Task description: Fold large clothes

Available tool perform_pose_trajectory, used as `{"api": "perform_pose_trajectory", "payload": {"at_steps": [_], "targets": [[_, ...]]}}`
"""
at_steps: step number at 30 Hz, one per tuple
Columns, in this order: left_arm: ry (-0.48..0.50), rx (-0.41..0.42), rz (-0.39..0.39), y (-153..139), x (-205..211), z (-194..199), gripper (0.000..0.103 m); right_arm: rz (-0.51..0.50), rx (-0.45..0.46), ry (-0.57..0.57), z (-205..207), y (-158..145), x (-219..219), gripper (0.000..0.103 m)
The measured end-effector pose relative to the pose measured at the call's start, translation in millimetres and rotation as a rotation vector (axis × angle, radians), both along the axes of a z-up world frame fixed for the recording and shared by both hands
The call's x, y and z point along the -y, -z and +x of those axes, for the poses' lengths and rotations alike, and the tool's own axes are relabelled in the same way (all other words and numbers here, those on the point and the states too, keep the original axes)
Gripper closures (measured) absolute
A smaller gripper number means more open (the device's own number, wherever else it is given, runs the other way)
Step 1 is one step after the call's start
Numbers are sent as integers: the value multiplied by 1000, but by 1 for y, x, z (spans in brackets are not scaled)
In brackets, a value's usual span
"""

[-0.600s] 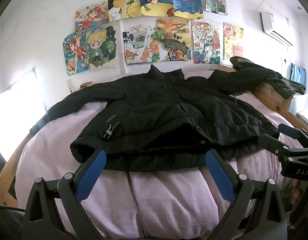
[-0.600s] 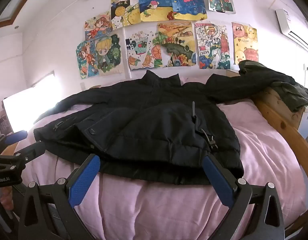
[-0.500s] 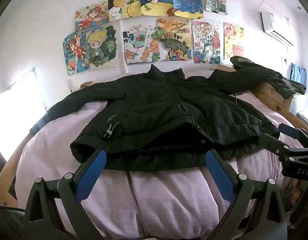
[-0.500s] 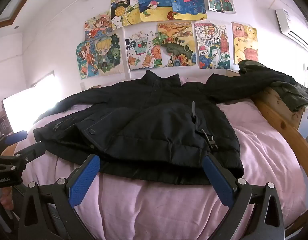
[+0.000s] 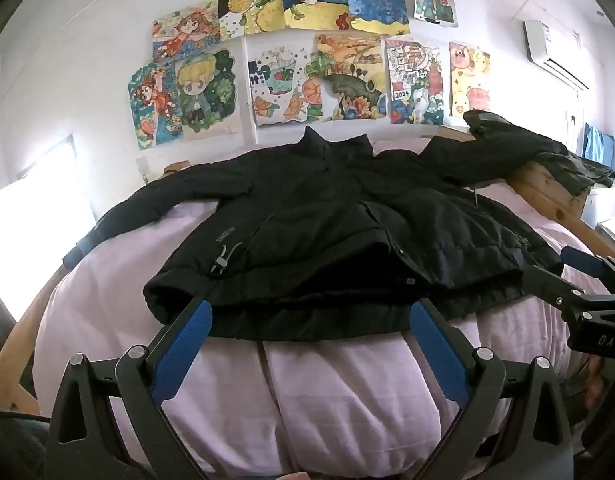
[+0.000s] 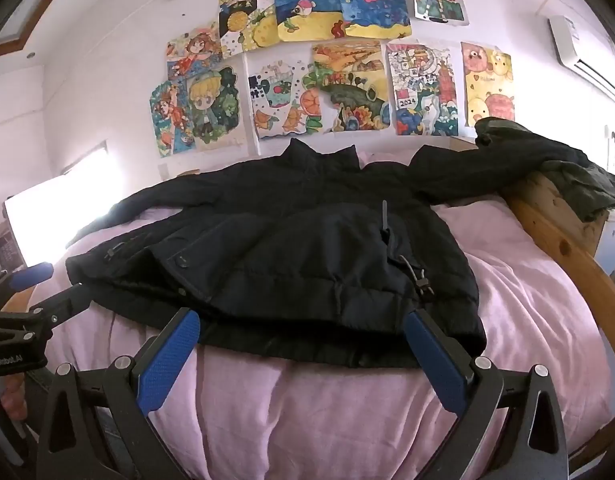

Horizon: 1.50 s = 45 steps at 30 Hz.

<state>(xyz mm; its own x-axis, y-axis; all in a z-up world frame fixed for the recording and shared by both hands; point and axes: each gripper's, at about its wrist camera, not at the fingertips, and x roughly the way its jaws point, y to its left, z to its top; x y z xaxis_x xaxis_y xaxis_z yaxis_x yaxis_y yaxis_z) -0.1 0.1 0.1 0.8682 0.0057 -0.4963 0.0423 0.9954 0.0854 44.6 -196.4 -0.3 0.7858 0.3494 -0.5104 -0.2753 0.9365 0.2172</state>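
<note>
A black jacket (image 5: 339,232) lies spread flat across the middle of the frame on a pink-covered bed (image 5: 347,392), collar toward the drawings (image 5: 319,48) at the top. The left gripper (image 5: 307,320) and right gripper (image 6: 299,328) sit low in frame before the hem, jaws wide apart, holding nothing.

Bedroom wall and bed

Colourful drawings (image 5: 307,52) cover the white wall above a bed with a pink duvet (image 6: 327,412), a wooden bed frame (image 6: 563,240), and an air conditioner (image 5: 547,52) high at right.
</note>
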Motion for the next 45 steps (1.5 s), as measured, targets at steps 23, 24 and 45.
{"api": "perform_pose_trajectory", "payload": {"at_steps": [23,24,45], "targets": [[-7,-5,2,2,-7,1,5,4,-6,1,1,2,0,0],[-6,-4,3,2,-8,0,5,4,-6,1,1,2,-1,0],[-6,-8,3,4,-18,0,5,6,-10,0,2,3,-2,0]]}}
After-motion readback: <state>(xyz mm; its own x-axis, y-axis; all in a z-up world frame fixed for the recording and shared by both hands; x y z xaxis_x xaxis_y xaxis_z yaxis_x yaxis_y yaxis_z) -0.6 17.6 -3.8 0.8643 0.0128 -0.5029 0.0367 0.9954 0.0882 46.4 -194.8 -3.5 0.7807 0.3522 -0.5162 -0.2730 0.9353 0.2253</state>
